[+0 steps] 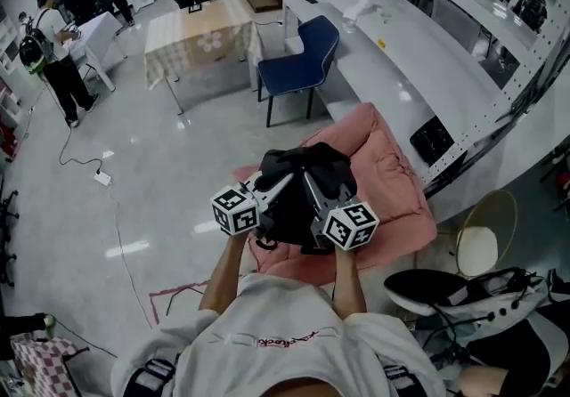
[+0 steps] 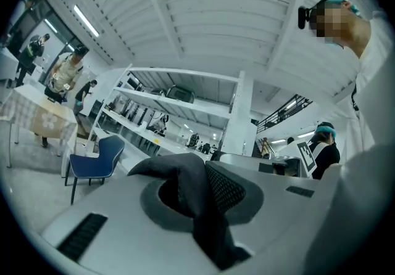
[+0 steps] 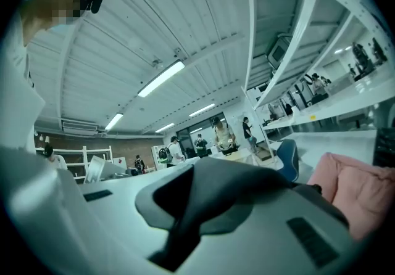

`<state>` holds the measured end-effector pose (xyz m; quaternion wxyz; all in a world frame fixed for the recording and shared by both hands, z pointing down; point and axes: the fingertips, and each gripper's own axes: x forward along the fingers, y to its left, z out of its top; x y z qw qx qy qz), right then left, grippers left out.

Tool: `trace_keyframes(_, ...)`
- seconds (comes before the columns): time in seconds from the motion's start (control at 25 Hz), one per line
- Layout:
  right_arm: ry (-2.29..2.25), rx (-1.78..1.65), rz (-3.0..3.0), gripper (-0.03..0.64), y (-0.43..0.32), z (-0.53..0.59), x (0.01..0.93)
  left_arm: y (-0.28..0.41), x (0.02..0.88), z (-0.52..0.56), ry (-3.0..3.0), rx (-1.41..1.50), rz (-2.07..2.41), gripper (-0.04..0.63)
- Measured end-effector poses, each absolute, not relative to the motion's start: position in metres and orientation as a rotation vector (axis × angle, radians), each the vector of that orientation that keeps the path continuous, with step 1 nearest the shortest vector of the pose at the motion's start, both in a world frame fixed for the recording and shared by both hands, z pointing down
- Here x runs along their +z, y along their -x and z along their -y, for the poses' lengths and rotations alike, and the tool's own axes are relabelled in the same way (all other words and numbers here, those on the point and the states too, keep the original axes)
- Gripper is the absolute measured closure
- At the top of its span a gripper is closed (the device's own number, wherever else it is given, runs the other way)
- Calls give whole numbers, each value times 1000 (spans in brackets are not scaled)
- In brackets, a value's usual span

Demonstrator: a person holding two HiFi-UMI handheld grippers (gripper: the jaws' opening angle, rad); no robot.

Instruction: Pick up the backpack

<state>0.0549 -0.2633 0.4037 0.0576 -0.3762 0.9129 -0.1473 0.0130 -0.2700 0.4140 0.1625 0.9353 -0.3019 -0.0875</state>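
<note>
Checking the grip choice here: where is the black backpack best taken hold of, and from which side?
Probably by its upper fabric, one gripper at each side, coming in level from the person's side. The backpack is soft and limp; the left gripper and right gripper are each shut on a fold of it over the pink cushion.
</note>
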Motion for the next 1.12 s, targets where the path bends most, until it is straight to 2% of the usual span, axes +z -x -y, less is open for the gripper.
trace_keyframes(1.12, 1317, -291, -2704, 569, -8, 158, 369, 36, 371, 169, -2773, -327, 709, 537)
